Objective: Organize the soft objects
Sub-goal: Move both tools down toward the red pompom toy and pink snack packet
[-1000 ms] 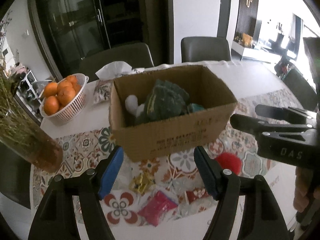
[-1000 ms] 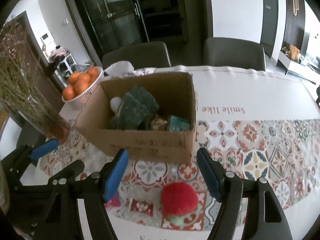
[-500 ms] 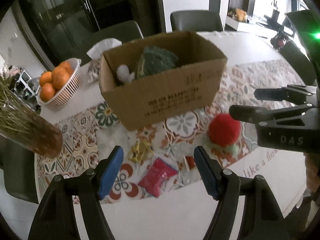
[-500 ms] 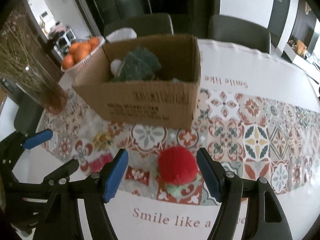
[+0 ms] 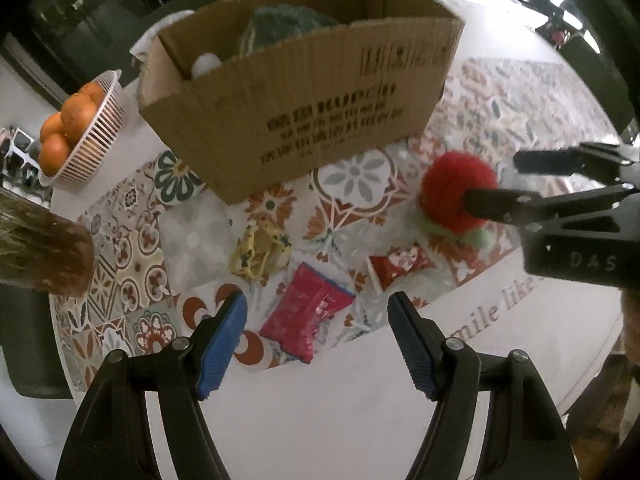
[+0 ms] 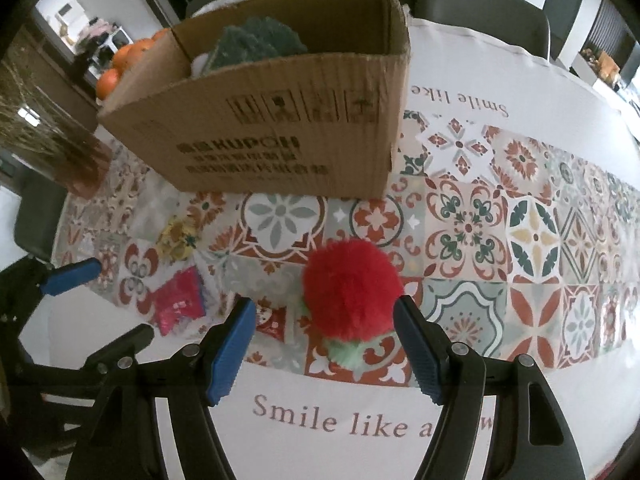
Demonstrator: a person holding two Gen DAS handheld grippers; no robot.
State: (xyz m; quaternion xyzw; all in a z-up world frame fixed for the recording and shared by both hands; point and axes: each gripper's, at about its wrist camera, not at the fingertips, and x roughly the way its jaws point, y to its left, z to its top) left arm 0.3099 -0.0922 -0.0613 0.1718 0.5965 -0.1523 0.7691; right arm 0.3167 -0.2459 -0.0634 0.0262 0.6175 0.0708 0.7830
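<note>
A cardboard box [image 5: 304,92] [image 6: 280,120] stands on the patterned tablecloth and holds a dark green plush [image 5: 288,24] and a white ball. A red fluffy pompom toy [image 6: 352,292] [image 5: 456,192] with a green base lies in front of it. My right gripper [image 6: 326,344] is open, its blue pads on either side of the pompom, not closed on it. My left gripper [image 5: 318,344] is open just above a pink packet [image 5: 306,316] [image 6: 180,300]. A yellow floral pouch [image 5: 260,252] [image 6: 176,238] and a red-white packet [image 5: 400,264] lie nearby.
A white basket of oranges [image 5: 80,128] sits left of the box. A glass vase with dried stems [image 5: 40,252] [image 6: 56,140] stands at the left. Dark chairs [image 6: 480,4] line the table's far side. The near table edge is white cloth with printed words.
Both grippers have moved down and forward toward the table. The right gripper now brackets the red pompom. The left gripper now hangs over the pink packet.
</note>
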